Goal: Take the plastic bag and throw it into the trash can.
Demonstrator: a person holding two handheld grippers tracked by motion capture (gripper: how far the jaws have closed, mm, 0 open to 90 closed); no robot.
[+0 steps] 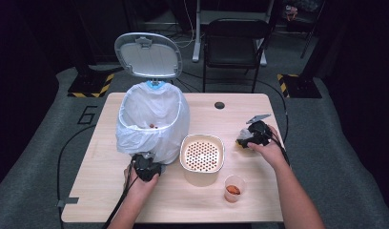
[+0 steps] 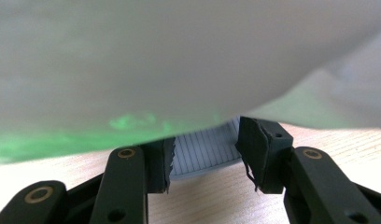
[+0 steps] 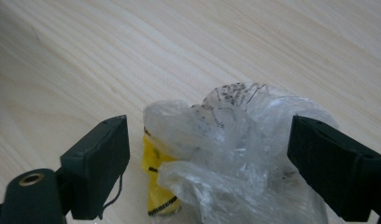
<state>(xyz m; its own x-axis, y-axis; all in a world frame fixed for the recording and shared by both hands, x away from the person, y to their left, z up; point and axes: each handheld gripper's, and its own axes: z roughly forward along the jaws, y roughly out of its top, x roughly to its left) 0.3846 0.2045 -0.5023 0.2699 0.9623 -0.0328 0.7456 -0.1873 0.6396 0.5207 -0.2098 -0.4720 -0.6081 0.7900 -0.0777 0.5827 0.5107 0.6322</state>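
Pale wood tabletop [image 1: 111, 191] carries everything in play, with dark floor and a folding chair [image 1: 235, 45] beyond it. Nearest the person stands a small clear cup [image 1: 234, 188] with something orange-brown in its bottom. Just behind it sits a cream bowl-like strainer [image 1: 202, 153], its perforated floor bare.

Left of that, the left gripper [image 1: 146, 163] rests at the foot of the bin [image 1: 152, 121]. In the left gripper view its jaws look drawn in on a ribbed grey part at the bin's base [image 2: 205, 149], so I judge it pinched there, steadying the bin.

To the right, the right gripper [image 3: 207, 163] hangs over a crumpled clear plastic wrapper [image 3: 244, 154] with a yellow label. The wrapper lies directly below and between the spread jaws, which stand wide on either side and press nothing yet. The wad looks roughly round, with no clear long axis. This hand is plainly the nearer one.

Farther back, the bin's white liner [image 1: 135, 129] gapes open with a few small brownish bits inside, and its lid [image 1: 148, 55] stands raised.
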